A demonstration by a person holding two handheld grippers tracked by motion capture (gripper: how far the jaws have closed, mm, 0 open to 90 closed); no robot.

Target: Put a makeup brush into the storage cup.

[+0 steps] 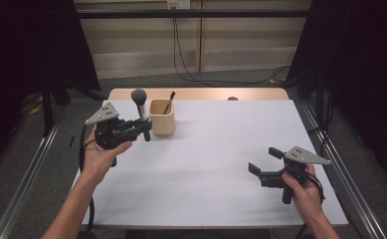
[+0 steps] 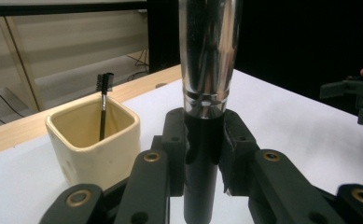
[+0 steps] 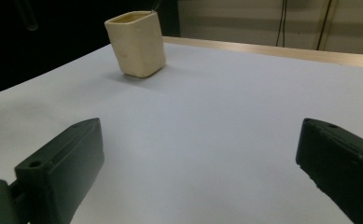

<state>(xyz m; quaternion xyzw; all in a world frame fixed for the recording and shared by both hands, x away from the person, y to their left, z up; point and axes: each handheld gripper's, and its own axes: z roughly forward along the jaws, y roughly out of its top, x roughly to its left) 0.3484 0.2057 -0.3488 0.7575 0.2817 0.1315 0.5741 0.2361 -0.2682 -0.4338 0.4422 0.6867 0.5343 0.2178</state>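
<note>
Black jaws of the left gripper (image 2: 202, 154) are pressing on the dark handle of a makeup brush (image 2: 207, 93), holding it upright; in the left gripper view the brush's upper part is running off the top edge, so its grey head is showing in the high view alone. Just left of the cream ceramic cup (image 1: 162, 117) the brush is standing clamped, its handle clear of the cup's wall. Inside the cup a small eyebrow brush (image 2: 103, 105) is leaning, its lower end hidden by the wall. Well right of the cup and nearer the person, the right gripper (image 1: 264, 164) is hovering over the white table (image 1: 216, 149) with its jaws wide apart, touching nothing.
</note>
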